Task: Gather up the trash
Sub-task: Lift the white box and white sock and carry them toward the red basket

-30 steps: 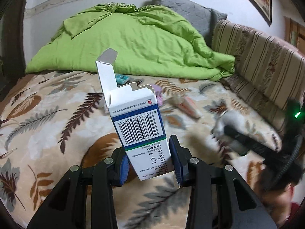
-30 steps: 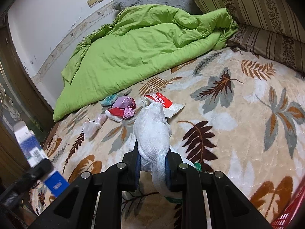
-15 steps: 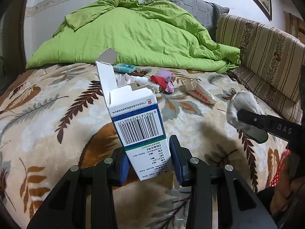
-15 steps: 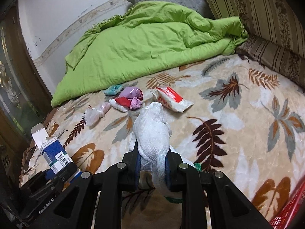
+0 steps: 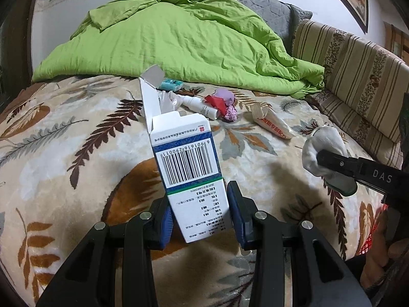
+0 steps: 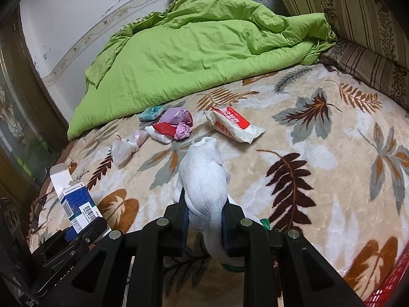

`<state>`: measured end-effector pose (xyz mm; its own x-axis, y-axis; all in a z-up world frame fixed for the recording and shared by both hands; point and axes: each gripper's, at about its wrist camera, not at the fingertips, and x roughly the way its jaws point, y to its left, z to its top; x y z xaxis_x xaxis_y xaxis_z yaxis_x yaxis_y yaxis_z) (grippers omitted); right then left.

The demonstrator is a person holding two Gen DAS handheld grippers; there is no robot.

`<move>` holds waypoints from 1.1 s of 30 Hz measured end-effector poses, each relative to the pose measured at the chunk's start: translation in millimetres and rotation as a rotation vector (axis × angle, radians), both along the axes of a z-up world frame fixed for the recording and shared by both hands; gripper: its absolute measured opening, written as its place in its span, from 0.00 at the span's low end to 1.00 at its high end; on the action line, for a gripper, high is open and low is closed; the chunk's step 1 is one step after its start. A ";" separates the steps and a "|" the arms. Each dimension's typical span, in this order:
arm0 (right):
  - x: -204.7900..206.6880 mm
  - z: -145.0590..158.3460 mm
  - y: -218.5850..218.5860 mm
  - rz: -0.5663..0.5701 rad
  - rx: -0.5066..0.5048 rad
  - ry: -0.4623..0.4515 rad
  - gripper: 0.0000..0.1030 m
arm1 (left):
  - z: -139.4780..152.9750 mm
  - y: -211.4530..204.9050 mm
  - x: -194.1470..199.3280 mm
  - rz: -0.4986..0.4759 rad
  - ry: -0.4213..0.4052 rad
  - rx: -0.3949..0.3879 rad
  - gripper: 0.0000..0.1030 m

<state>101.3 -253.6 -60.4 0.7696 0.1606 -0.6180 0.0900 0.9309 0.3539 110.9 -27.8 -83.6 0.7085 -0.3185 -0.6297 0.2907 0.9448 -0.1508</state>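
Left wrist view: left gripper (image 5: 200, 217) fingers pinch a blue-white carton (image 5: 188, 168) at lower centre, top flap open, barcode facing the camera; right gripper (image 5: 329, 165) shows at right edge, clamped on a white glove (image 5: 323, 144). Right wrist view: the same carton (image 6: 76, 202) sits at lower left, glove (image 6: 204, 186) pinched between the fingers at lower centre, red basket (image 6: 388, 291) corner at lower right, unseen in the left view. Loose trash on the bed (image 6: 319, 179), upper centre: plastic bag (image 6: 125, 147), teal pack (image 6: 152, 112), purple wrapper (image 6: 176, 115), red-white packet (image 6: 232, 124).

Box (image 5: 188, 163) barcode — 6901616290011; right gripper (image 5: 329, 162) arm — "DAS".
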 end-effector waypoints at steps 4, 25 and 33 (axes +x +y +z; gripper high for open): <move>-0.1 0.2 0.3 -0.002 0.002 -0.001 0.22 | -0.5 -1.0 -0.7 0.001 -0.003 0.007 0.36; -22.0 11.3 -3.2 -0.016 0.011 -0.062 0.22 | 1.3 -6.9 -18.3 0.003 -0.061 0.079 0.36; -46.3 15.8 -2.2 -0.002 0.018 -0.078 0.22 | 7.7 -9.1 -32.7 -0.009 -0.077 0.102 0.36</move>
<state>55.0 -255.7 -44.7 0.8157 0.1691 -0.5533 0.0636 0.9244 0.3762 78.2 -36.8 -75.9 0.7535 -0.2619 -0.6030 0.3059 0.9516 -0.0311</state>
